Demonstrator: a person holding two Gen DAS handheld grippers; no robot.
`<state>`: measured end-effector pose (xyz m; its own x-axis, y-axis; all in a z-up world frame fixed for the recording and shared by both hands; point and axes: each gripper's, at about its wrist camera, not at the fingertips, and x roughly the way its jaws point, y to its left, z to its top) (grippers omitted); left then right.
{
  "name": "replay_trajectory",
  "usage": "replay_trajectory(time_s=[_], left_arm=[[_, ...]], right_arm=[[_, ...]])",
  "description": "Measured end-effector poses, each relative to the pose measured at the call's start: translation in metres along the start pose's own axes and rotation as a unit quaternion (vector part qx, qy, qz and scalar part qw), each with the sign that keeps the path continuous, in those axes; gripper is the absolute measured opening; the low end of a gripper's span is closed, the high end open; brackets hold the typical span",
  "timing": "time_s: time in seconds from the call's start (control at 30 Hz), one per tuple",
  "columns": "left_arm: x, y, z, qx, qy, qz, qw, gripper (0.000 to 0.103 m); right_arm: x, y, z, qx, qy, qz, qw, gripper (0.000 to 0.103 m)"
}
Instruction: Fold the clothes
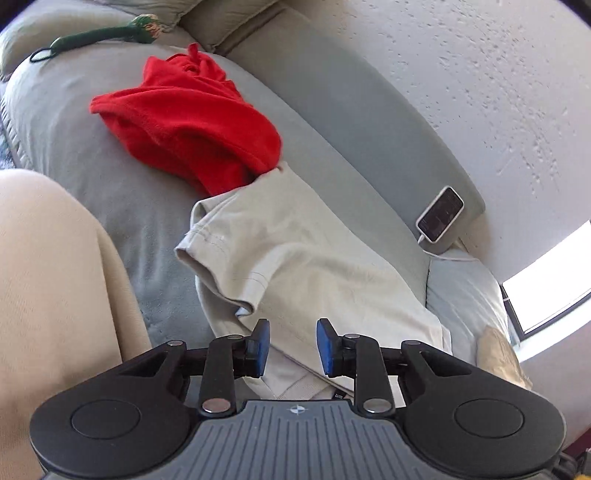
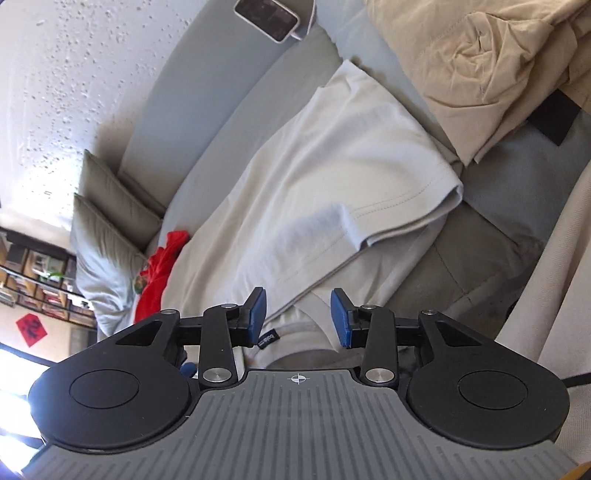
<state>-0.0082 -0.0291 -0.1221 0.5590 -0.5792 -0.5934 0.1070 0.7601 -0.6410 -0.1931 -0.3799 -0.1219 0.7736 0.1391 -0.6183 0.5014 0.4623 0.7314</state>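
A cream T-shirt (image 1: 314, 266) lies along the grey sofa seat (image 1: 122, 206) with both sleeves folded in; it also shows in the right wrist view (image 2: 314, 177). My left gripper (image 1: 293, 347) is open and empty just above the shirt's collar end. My right gripper (image 2: 298, 317) is open and empty over the collar, beside a small black label (image 2: 267, 338). A crumpled red garment (image 1: 192, 122) lies beyond the shirt's far end and shows in the right wrist view (image 2: 162, 266).
A phone (image 1: 439, 214) on a white cable rests on the sofa backrest. A tan garment pile (image 2: 480, 66) sits beside the shirt. A green object (image 1: 107, 33) lies at the sofa's far end. Cushions (image 2: 107, 221) stand by the wall. A person's leg (image 1: 48, 295) is at the left.
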Motion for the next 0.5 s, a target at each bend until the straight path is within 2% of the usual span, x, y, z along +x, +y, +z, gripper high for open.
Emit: replay_trajectory(time_s=[0.3,0.5], left_arm=[[-0.003,0.017,0.008,-0.083,-0.021,-0.009,0.9963,0.024],[-0.008,0.025,0.013,-0.115,-0.027,-0.009,0.9930,0.024]], right_arm=[[-0.002,-0.012,0.003,0.011,-0.001,-0.007,1.000,0.042],[-0.002,-0.017,0.006,0.023,-0.002,-0.005,1.000,0.042]])
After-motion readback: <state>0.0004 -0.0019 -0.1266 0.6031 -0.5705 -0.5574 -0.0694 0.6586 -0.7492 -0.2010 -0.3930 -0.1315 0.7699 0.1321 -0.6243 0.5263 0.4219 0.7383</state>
